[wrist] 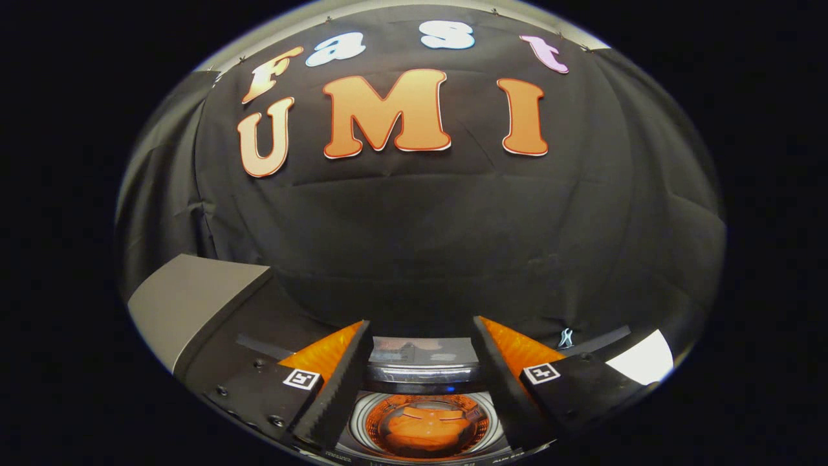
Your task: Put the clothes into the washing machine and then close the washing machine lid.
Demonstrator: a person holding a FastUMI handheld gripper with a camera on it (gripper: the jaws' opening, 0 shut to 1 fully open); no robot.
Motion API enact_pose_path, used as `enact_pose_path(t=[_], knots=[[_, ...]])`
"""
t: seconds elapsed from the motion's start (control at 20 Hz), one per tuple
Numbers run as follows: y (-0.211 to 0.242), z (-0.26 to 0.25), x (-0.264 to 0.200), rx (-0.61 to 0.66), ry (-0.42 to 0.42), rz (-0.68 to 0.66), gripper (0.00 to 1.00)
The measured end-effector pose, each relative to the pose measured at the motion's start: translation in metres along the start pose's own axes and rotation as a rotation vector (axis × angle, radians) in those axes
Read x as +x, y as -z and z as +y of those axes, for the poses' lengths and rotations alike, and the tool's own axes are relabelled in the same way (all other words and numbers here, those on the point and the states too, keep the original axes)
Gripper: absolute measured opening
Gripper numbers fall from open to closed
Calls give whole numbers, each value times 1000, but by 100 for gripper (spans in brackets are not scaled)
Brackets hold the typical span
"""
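Observation:
My gripper hangs open above a small top-loading washing machine, with nothing between its fingers. Down between the fingers I look into the round drum, where an orange garment lies crumpled at the bottom. The machine's lid stands raised at the back of the opening, just beyond the drum; its glossy dark panel mirrors the wall. The fingers hide the sides of the machine's top.
A grey flat-topped block stands to the left of the machine. A white surface shows to the right, beyond the right finger. The black cloth wall hangs close behind the machine.

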State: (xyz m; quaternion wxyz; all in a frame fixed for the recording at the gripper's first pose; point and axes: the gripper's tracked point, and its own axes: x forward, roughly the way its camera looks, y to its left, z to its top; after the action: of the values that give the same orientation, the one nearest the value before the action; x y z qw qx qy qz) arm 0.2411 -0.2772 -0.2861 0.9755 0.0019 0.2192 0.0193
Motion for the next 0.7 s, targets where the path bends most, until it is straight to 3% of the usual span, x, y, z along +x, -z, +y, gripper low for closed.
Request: enact_pose_path(t=[0.7], knots=[[50, 2, -16, 5, -12, 33, 98]])
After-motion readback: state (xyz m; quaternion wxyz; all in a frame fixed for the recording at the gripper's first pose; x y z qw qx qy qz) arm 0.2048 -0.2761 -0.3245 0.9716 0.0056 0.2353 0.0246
